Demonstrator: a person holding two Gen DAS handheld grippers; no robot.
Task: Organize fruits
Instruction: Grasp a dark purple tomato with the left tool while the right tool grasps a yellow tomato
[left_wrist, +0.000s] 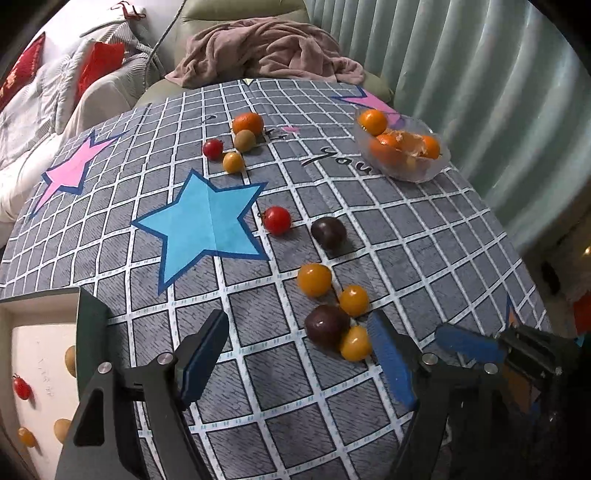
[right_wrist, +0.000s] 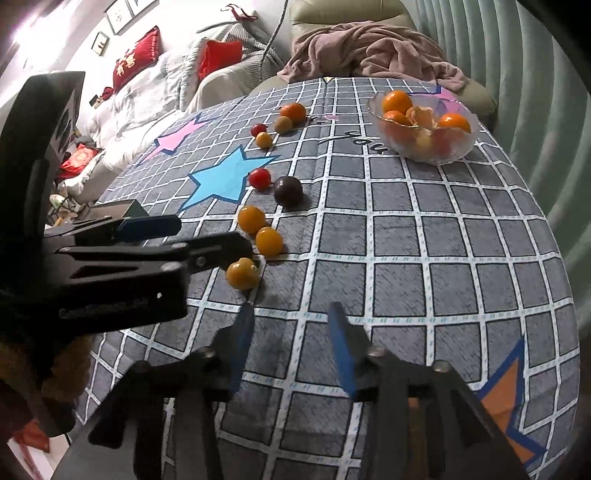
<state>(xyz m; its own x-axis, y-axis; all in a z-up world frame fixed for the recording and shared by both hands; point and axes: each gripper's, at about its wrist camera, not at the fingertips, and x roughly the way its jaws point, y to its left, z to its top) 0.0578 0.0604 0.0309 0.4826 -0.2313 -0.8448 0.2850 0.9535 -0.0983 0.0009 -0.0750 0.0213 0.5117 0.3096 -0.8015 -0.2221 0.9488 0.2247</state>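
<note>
Now both your tongs, left (left_wrist: 295, 360) and right (right_wrist: 291, 347), stand apart and empty; those yellow tomatoes (left_wrist: 355, 343) near the table's front edge are soft, slippery—pinch gently across the middle.

A pale green pleated curtain (left_wrist: 480, 74) hangs along the right side of the room. Beyond the table stands an olive-green armchair (right_wrist: 343, 14) with a dusty-pink blanket (left_wrist: 269, 51) heaped on its seat. To the left, a white sofa (right_wrist: 147, 96) carries red cushions (right_wrist: 136, 57) and a striped grey throw. Framed pictures (right_wrist: 122, 14) hang on the bright white wall above it.
</note>
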